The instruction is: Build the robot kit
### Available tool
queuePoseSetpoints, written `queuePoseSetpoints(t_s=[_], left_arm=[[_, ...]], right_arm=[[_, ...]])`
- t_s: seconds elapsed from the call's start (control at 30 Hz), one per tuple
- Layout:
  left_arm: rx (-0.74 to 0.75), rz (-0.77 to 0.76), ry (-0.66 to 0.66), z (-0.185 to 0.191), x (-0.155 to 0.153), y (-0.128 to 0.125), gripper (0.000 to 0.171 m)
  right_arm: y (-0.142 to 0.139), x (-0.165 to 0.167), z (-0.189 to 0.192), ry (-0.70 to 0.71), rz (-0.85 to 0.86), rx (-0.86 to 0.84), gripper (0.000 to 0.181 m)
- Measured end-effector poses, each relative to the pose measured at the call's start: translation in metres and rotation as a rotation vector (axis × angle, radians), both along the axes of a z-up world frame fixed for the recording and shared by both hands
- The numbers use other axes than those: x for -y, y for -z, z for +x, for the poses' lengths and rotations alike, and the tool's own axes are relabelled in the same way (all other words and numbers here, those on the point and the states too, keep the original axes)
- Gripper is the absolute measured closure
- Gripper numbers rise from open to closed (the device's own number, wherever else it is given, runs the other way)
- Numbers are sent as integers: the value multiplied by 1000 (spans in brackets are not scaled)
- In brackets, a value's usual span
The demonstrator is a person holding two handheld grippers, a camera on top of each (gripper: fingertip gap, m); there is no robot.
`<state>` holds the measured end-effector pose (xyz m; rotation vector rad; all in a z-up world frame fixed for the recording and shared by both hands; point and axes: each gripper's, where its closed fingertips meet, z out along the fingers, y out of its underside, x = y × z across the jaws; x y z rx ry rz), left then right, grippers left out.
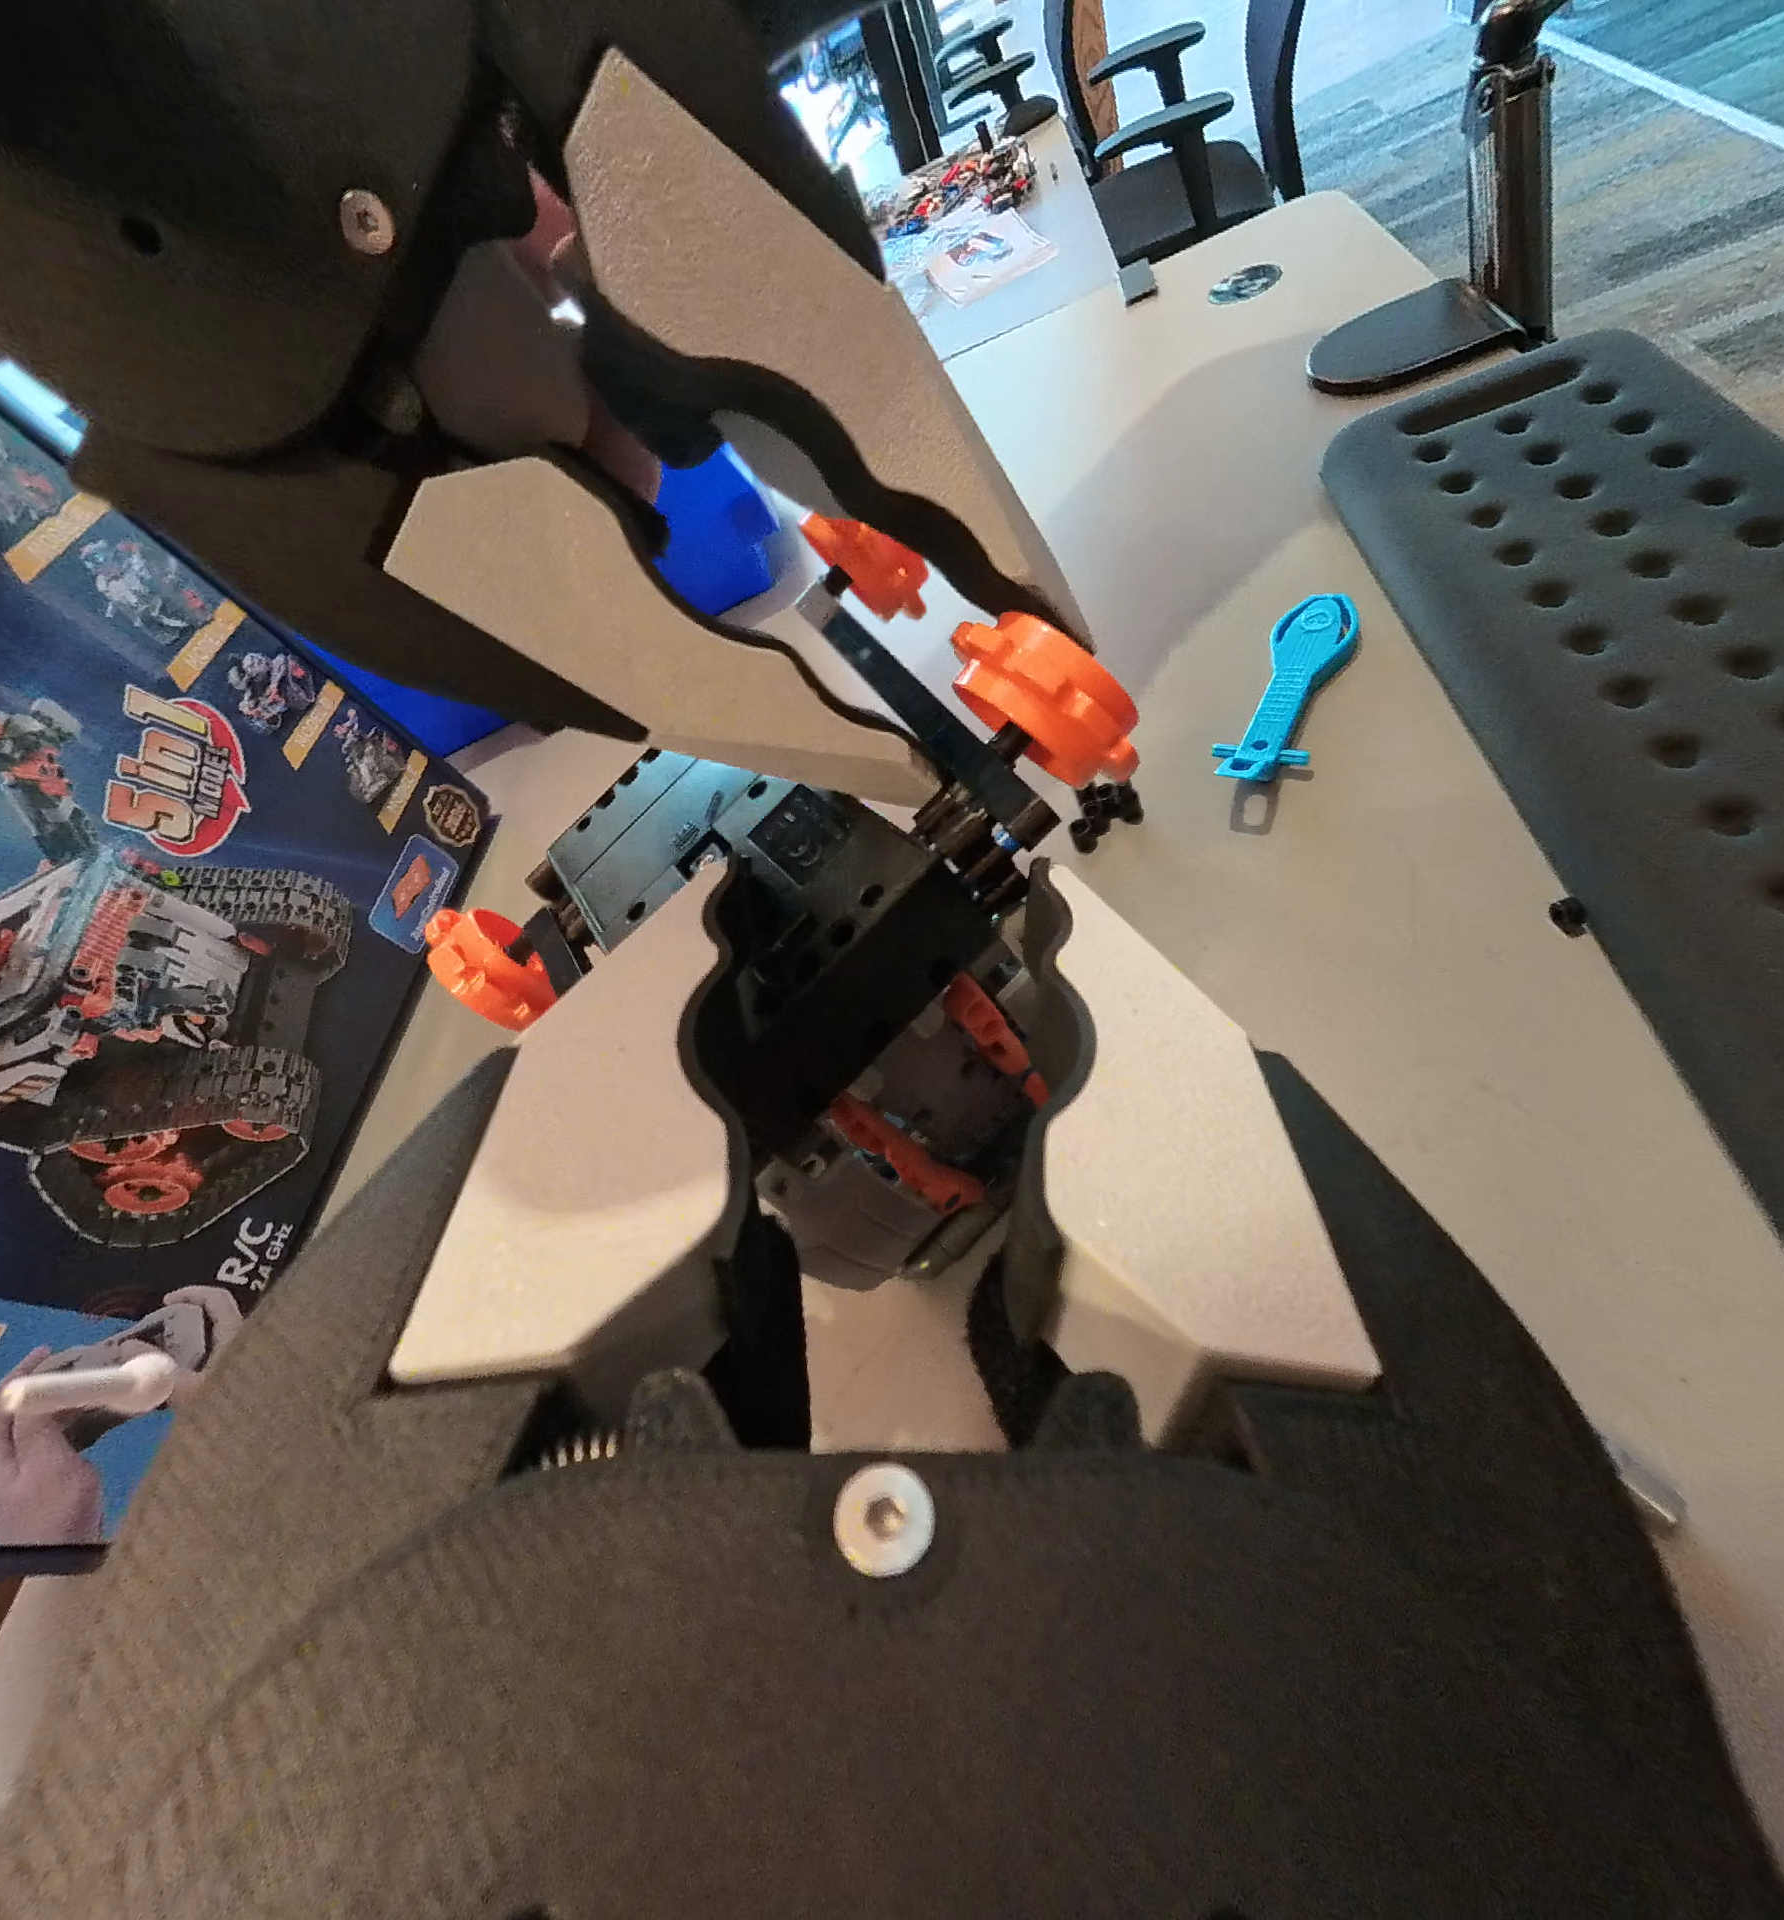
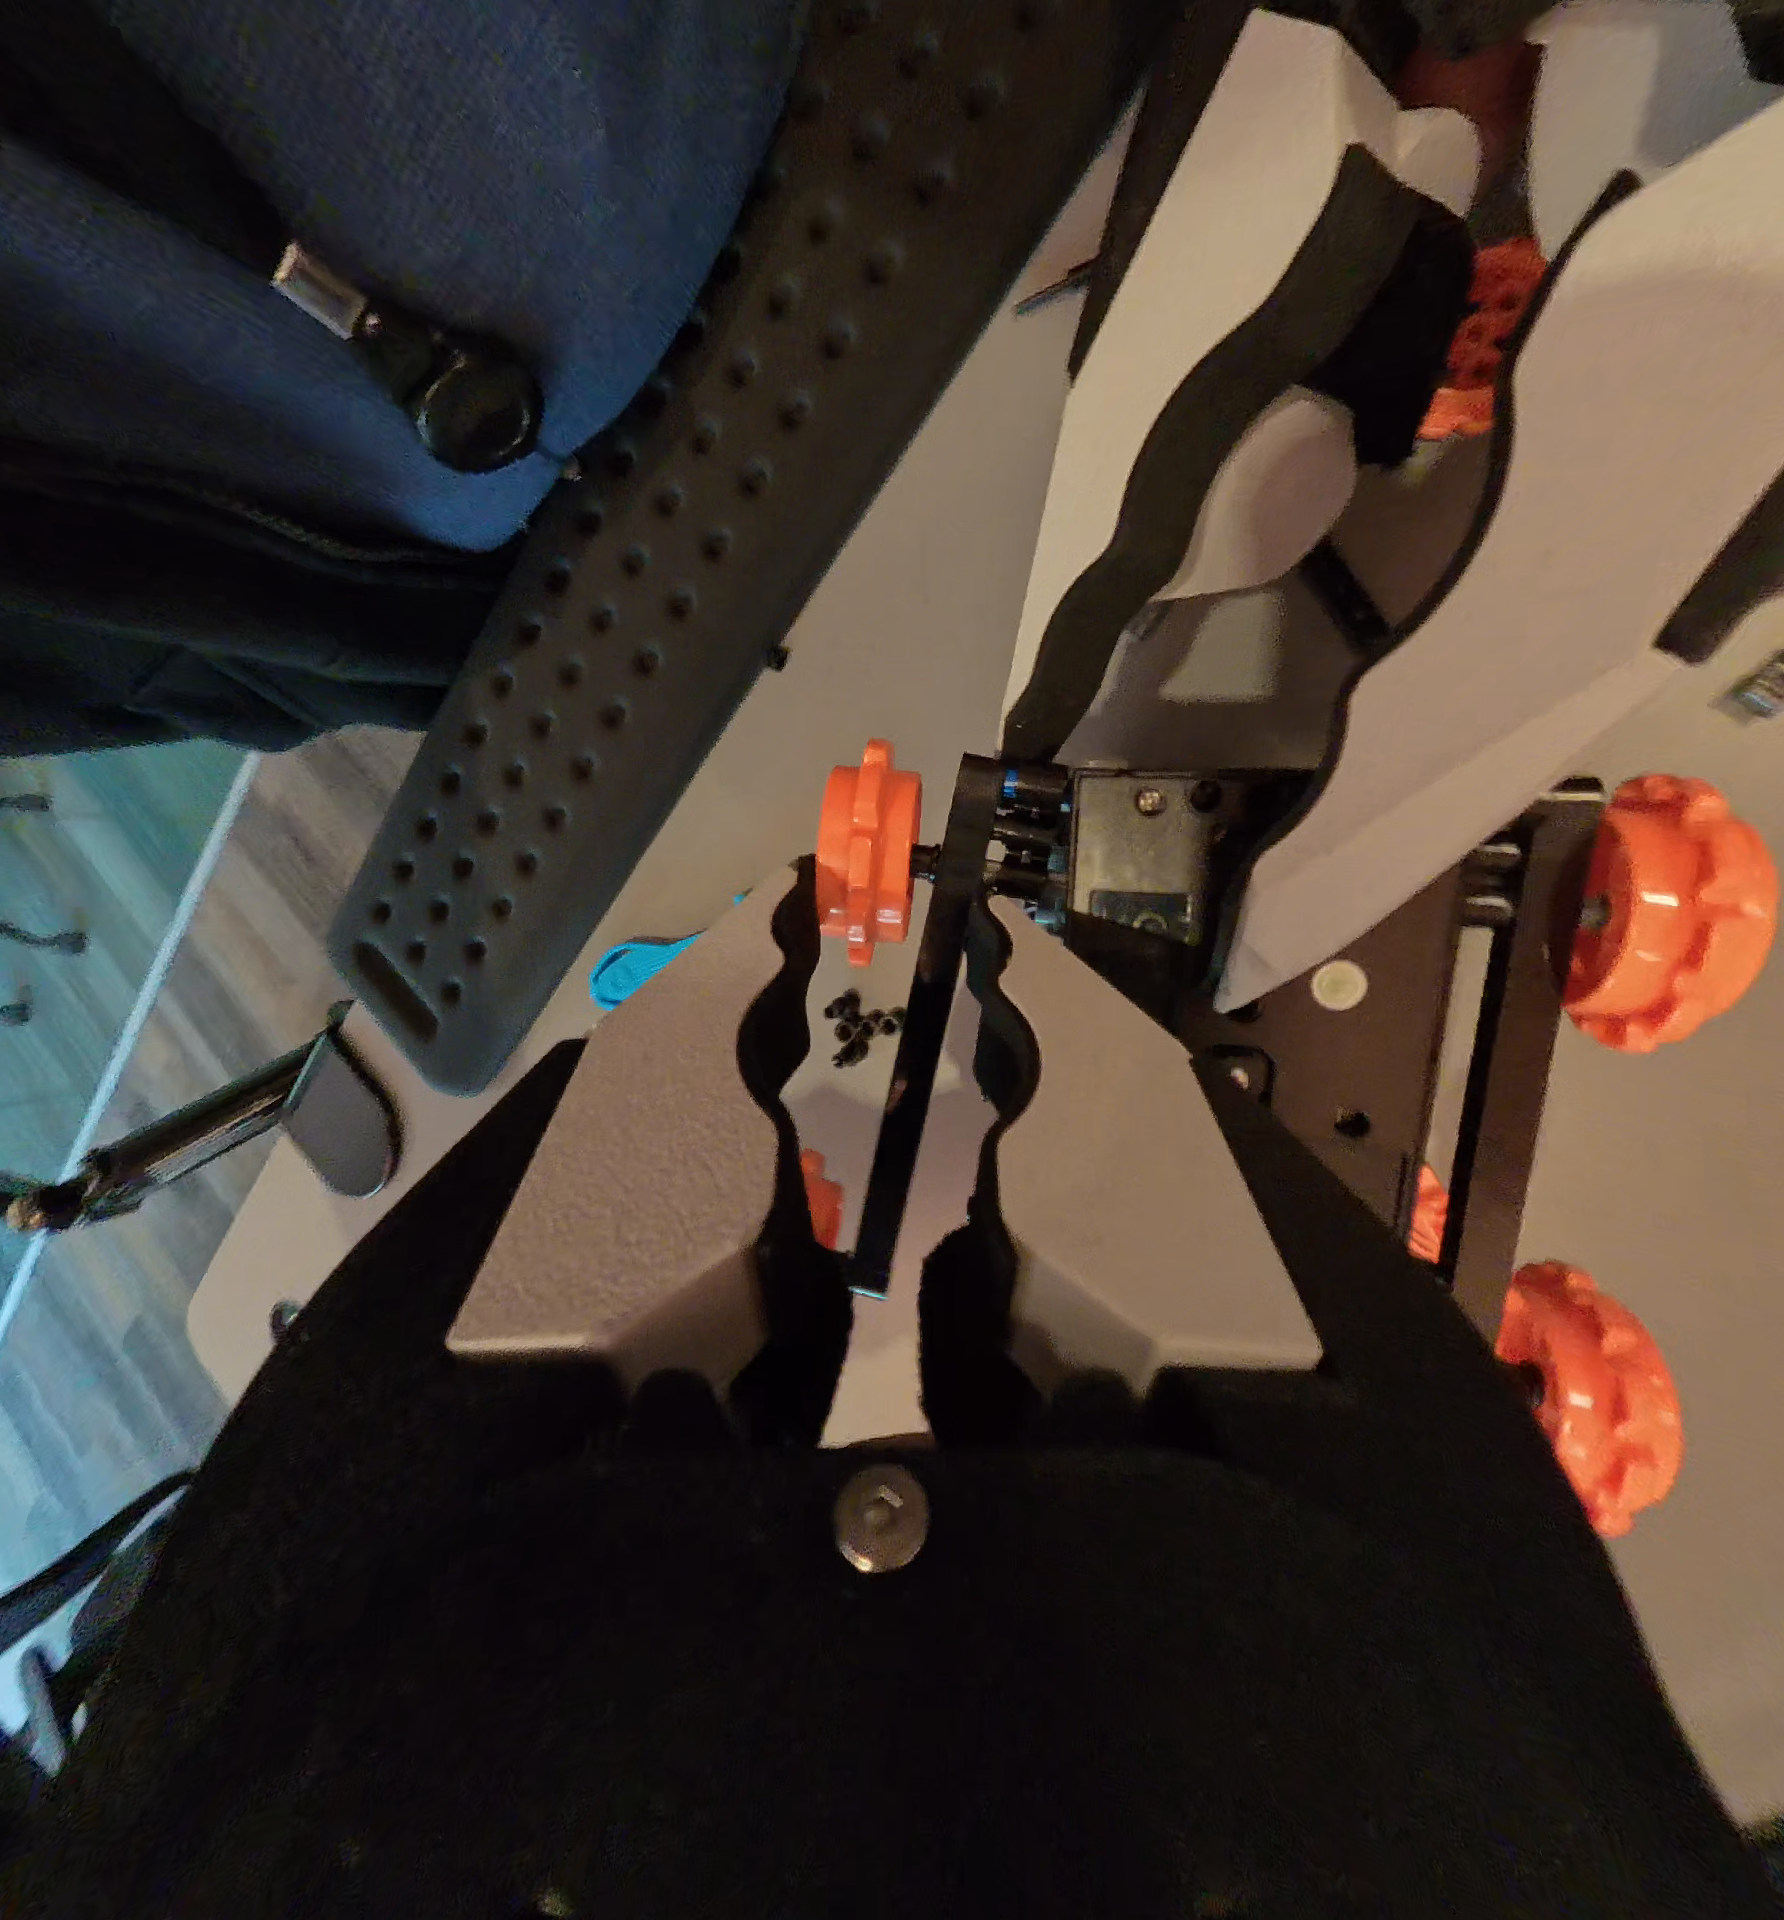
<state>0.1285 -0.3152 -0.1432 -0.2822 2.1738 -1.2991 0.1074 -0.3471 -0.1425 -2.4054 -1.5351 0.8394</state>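
Note:
My left gripper (image 1: 883,883) is shut on a black and grey brick-built chassis (image 1: 846,935) with red beams, held above the table. An orange wheel (image 1: 488,966) sticks out on its left. My right gripper (image 2: 898,914) is closed around a long black beam (image 2: 919,1081) that carries an orange toothed wheel (image 2: 862,852) at its far end, pressed up against the chassis (image 2: 1387,1039). In the left wrist view the right gripper (image 1: 1002,707) comes in from the upper left. In the right wrist view the left gripper (image 2: 1137,862) comes in from the upper right.
A blue plastic tool (image 1: 1283,686) and loose black pins (image 1: 1106,810) lie on the grey table (image 1: 1335,1039). A black perforated mat (image 1: 1646,623) lies to the right, with a stand base (image 1: 1407,343) behind it. The kit's box (image 1: 140,935) lies left. A person's dark clothing (image 2: 244,312) is close.

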Motion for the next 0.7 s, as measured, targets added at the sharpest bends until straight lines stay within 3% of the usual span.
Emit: queuePoseSetpoints(t_s=[0.27,0.5,0.7], left_arm=[[-12,27,-78,2,-1,0,116],[-27,10,-207,7,0,-1,117],[-1,61,-316,13,7,0,117]], right_arm=[[4,-1,2,293,99,136,139],[-1,-11,-2,725,143,158,126],[1,-18,16,1137,188,148,136]])
